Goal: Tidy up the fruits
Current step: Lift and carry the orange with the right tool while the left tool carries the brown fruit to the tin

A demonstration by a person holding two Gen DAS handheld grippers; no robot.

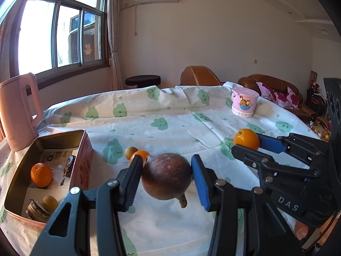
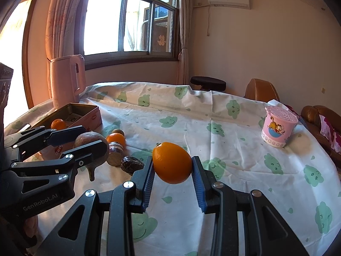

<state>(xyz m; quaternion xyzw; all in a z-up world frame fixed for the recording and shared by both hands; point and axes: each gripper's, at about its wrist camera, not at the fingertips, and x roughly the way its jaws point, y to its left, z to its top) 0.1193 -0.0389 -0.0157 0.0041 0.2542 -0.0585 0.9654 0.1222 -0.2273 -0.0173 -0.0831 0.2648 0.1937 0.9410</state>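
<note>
Sunlight from a wide window fell across a tabletop [image 1: 170,119] draped in a white cloth printed with green clouds, with a pink kettle [image 1: 18,111] at its far left corner and a pink cartoon cup [image 1: 244,102] toward its far right edge.

By the left edge stood an open tin box [image 1: 12,183], lined with printed paper. Inside it lay a mandarin [image 1: 41,175], a small brownish-green fruit [image 1: 49,203] and a layered, dark-wrapped item [image 1: 36,211] that I could not name; another dark wrapped piece [image 1: 69,166] sat further in. So a start had been made on filling the box.

The left gripper [image 1: 167,177] had its jaws closed on a round brown-red fruit with a stub stem [image 1: 167,178], carried clear of the cloth just beside the box's near corner. The right gripper [image 2: 172,166] gripped an orange [image 2: 172,162], also lifted off the cloth, nearer the middle of the tabletop.

Several things were loose on the cloth beside the box's right wall: a second small orange [image 2: 116,139], a little brownish-green fruit [image 2: 118,131], a brown layered piece [image 2: 115,153] and a dark wrinkled one [image 2: 132,164].

As I judged it, the job was perhaps a third done: two fruits were in hand and awaiting placement, and at least two more had yet to be collected.
</note>
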